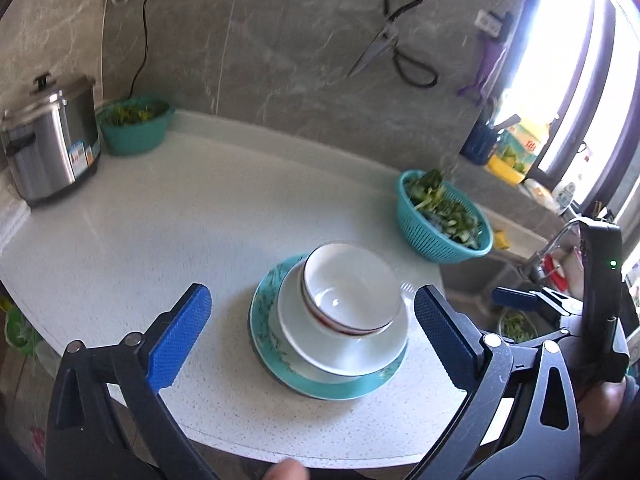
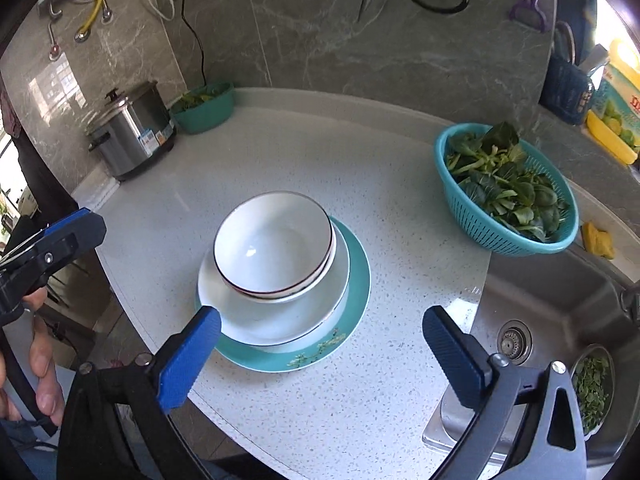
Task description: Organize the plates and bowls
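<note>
Now the crockery sits as one stack near the front edge of the pale speckled surface [image 2: 400,240]: two nested white bowls [image 2: 274,246] rest in a white plate [image 2: 280,320], which rests on a teal plate [image 2: 352,300] with a floral rim. The left tongs [image 1: 312,332] stand wide with nothing between the blue pads, framing the stack from above without touching it; the right tongs [image 2: 320,354] are equally wide and empty, their left pad overlapping the near rim of the white plate in the picture only. The stack looks finished, so the step in hand appears to be a clean retreat. Done well, both tools would lift straight away from the rims, because the bowls sit off-centre toward the far left of the plates and a nudge could slide them. A teal colander [image 2: 506,184] of greens stands to the right, apart from the stack, beside the sink [image 2: 560,312]. Hard to judge is whether the two bowls nest fully, since only their rims show. The left-wrist view is slightly blurred, and the plates' near undersides and the surface's front edge are cut off by the tools.
</note>
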